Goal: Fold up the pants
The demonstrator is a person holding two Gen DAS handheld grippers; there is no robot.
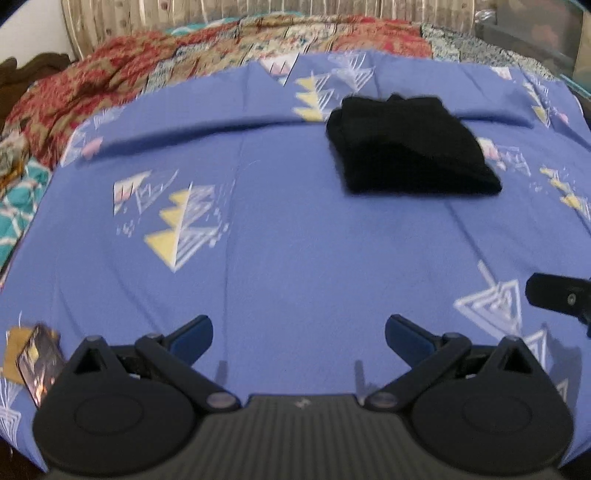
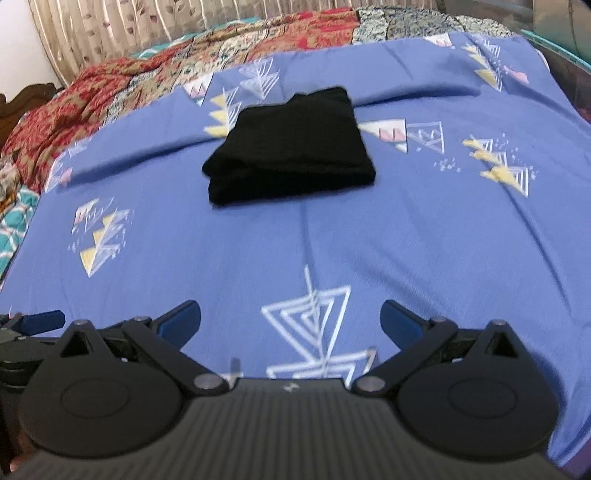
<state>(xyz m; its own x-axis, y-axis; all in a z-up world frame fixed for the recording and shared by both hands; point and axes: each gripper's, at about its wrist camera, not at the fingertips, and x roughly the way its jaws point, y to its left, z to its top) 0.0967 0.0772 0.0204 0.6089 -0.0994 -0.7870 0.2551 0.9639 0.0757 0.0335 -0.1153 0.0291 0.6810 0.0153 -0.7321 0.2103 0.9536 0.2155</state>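
Bed first: its blue sheet with triangle prints fills both views, and a red patterned quilt is bunched along the far edge in front of a curtain. Black pants lie on the sheet toward the far side, already a compact, squared bundle of several layers, well apart from both tools. Nearer, the left claw and the right claw hover side by side over bare sheet, each spread wide and holding nothing. A phone-like object rests at the near left edge. Folding looks finished, the step in hand being withdrawal. Any next move would be at most tidying a loose corner.
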